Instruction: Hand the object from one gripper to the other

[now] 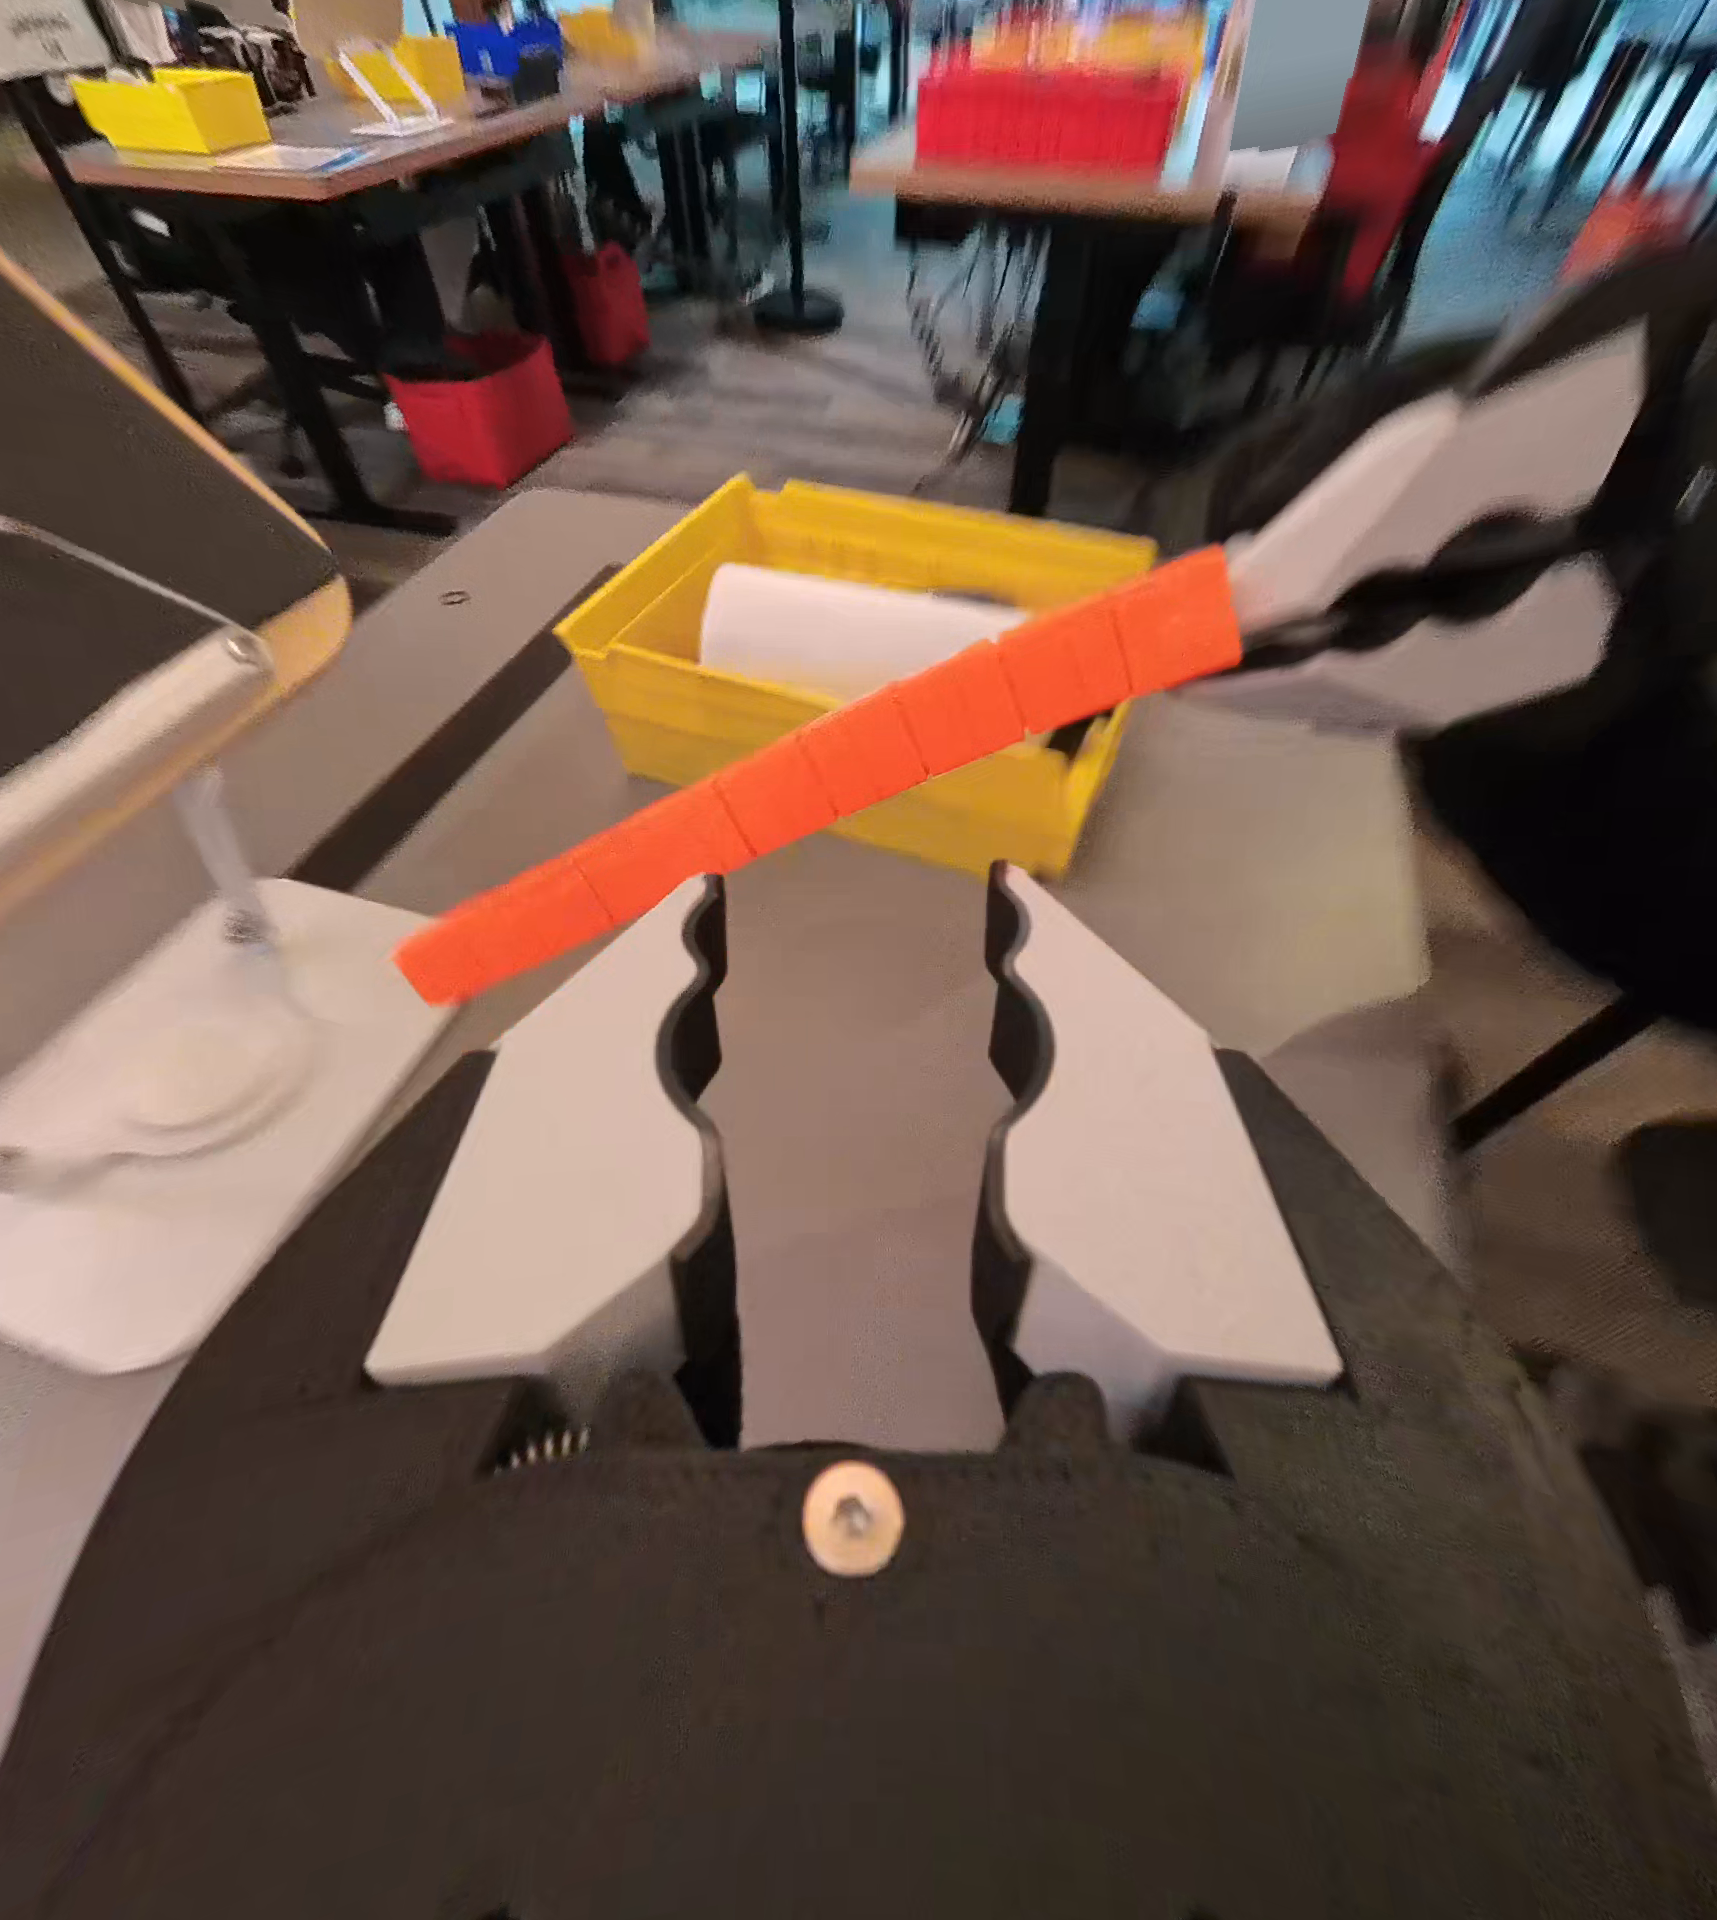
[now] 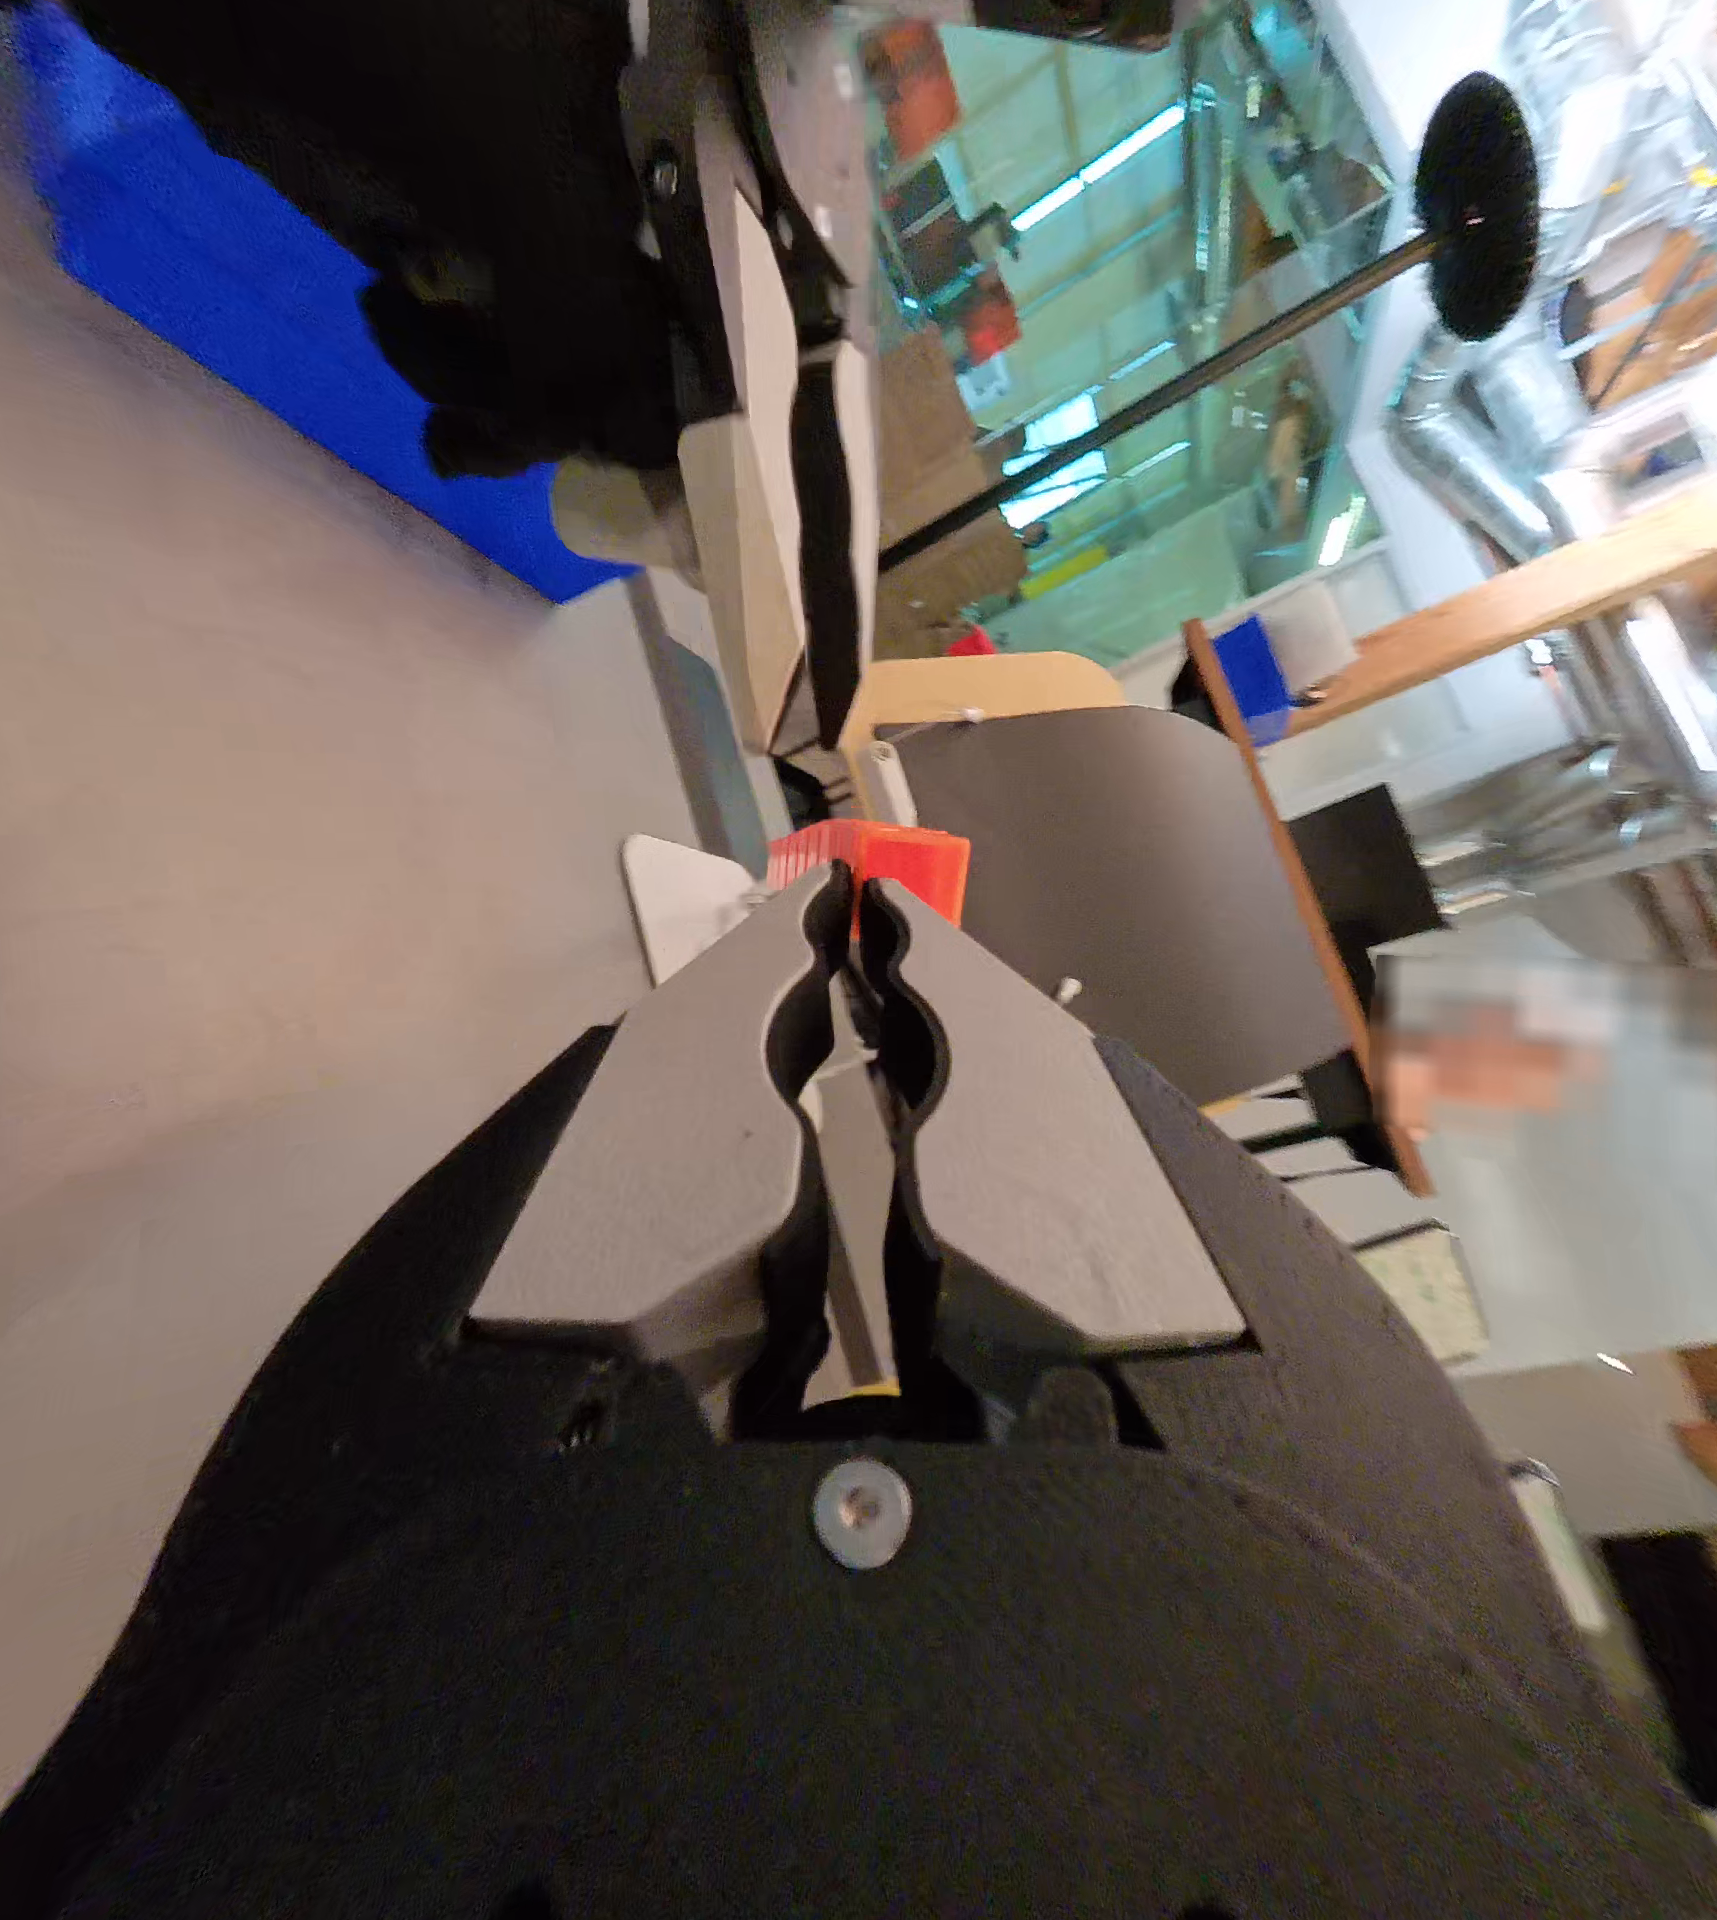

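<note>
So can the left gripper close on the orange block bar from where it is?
Probably yes: the left gripper is open, and the orange block bar, held by the right gripper, crosses just beyond its fingertips with nothing between.

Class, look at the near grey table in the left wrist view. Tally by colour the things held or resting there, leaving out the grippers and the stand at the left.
Orange: 1, the segmented orange bar, held at its far end by the right gripper
Yellow: 1, the yellow bin
White: 1, the white roll lying in the bin
Total: 3
</note>
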`<state>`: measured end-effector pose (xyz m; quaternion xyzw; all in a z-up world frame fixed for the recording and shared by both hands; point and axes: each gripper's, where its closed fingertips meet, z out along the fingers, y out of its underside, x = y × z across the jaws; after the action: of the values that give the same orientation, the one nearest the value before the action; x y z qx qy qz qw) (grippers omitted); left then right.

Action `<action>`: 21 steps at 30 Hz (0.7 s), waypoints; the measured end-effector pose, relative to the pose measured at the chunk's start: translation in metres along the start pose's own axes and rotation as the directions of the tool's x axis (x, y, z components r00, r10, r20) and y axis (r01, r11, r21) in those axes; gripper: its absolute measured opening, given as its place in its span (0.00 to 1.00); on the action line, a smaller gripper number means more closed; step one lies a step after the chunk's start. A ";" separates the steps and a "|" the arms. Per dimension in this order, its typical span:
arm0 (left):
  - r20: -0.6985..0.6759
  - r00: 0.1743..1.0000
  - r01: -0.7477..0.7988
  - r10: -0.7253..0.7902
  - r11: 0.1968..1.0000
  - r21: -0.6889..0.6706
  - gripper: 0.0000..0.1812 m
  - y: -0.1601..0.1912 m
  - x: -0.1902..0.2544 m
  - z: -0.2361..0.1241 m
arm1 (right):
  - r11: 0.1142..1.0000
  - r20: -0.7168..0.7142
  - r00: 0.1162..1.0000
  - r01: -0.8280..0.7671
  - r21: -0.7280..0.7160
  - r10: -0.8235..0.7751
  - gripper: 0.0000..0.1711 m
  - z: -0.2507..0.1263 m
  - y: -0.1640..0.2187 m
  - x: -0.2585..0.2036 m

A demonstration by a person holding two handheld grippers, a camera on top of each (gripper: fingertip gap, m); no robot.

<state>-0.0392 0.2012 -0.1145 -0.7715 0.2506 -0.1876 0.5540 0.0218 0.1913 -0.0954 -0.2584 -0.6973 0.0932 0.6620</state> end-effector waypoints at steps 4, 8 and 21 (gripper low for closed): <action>-0.269 0.894 0.405 -0.360 0.904 0.135 0.34 -0.008 0.010 -0.004 | 0.990 -0.121 0.983 0.130 -0.060 -0.137 0.00 0.002 0.000 0.007; -0.465 0.687 0.676 -0.559 0.726 0.127 0.43 -0.014 0.013 0.002 | 0.957 -0.179 0.940 0.279 -0.081 -0.289 0.00 0.009 -0.010 0.000; -0.550 0.550 0.799 -0.628 0.587 0.129 0.20 -0.007 0.002 0.012 | 0.870 -0.124 0.863 0.494 -0.003 -0.490 0.00 0.022 -0.028 -0.049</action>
<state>-0.0293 0.2110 -0.1119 -0.6221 -0.0115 -0.6150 0.4845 -0.0061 0.1487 -0.1277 -0.0678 -0.6975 -0.0845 0.7083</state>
